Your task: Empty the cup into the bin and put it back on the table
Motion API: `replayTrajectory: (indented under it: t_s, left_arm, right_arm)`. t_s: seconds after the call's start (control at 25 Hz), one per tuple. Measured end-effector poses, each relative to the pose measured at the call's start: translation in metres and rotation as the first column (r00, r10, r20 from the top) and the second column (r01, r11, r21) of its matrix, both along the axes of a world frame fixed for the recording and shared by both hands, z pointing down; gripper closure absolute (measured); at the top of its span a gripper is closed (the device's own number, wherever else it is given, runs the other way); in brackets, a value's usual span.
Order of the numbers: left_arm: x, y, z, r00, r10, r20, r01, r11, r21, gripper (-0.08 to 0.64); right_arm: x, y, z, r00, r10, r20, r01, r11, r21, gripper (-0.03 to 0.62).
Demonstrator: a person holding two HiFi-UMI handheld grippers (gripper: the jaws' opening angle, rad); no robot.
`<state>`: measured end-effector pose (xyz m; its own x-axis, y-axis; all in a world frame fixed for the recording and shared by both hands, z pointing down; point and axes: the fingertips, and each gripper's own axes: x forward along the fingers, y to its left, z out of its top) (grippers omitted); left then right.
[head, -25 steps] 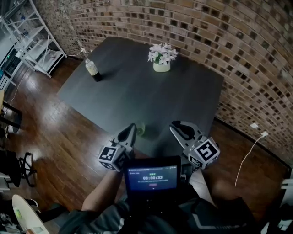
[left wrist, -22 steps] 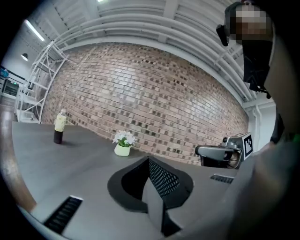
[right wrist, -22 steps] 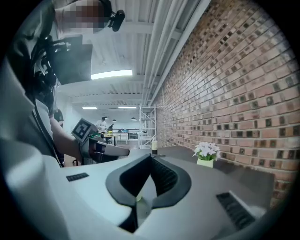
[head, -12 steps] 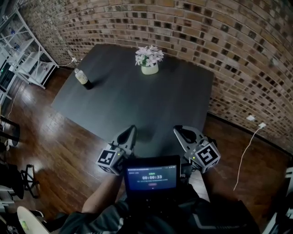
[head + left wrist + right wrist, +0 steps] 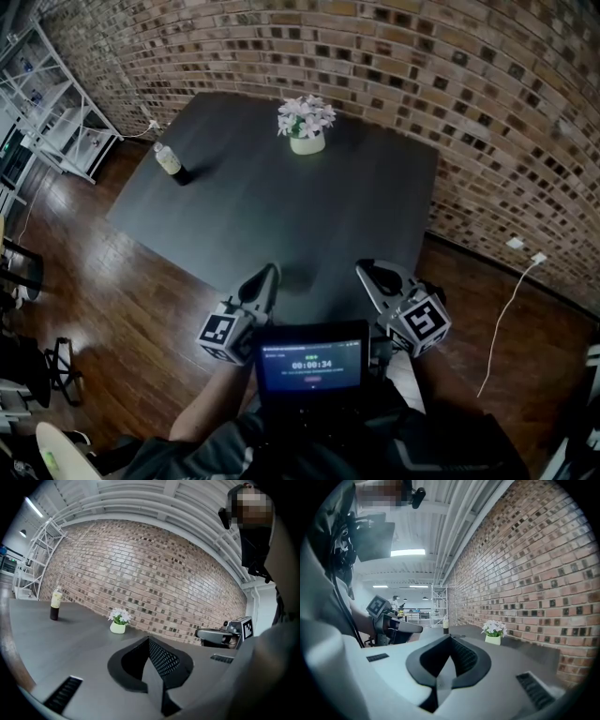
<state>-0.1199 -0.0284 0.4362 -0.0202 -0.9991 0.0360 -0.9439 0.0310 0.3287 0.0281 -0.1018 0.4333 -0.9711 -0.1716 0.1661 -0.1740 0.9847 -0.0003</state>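
Two grippers are held side by side at the near corner of the dark table (image 5: 309,206), their tips pointing out over its top. The left gripper (image 5: 271,271) has its jaws closed together, the ribbed pads meeting in a point, and nothing is between them. The right gripper (image 5: 365,269) is the same: its jaws are fully together and it has hold of nothing. The two are apart from each other, and each shows at the side of the other's gripper view.

The cup I cannot find with certainty in any view. It is in neither pair of jaws, and where it stands relative to the fingers I cannot tell.

Farther on the table, well apart from both tips, stands a small pale pot with white flowers (image 5: 307,127) near the far edge. A bottle (image 5: 170,161) with a dark lower part stands upright near the left corner. Behind the table runs a brick wall (image 5: 450,75). The floor (image 5: 122,309) is brown wood. A small lit screen (image 5: 312,360) sits just below the grippers, on the person's chest.
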Motion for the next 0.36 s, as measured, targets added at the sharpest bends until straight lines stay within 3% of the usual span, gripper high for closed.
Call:
replayTrajectory:
  t_s: [0.36]
  left_arm:
    - [-0.0016, 0.0045, 0.0022, 1.000, -0.003, -0.016, 0.003, 1.000, -0.003, 0.557]
  right_arm:
    - [-0.0079, -0.0034, -0.0060, 1.000, 0.009, 0.021, -0.008, 1.000, -0.022, 0.592]
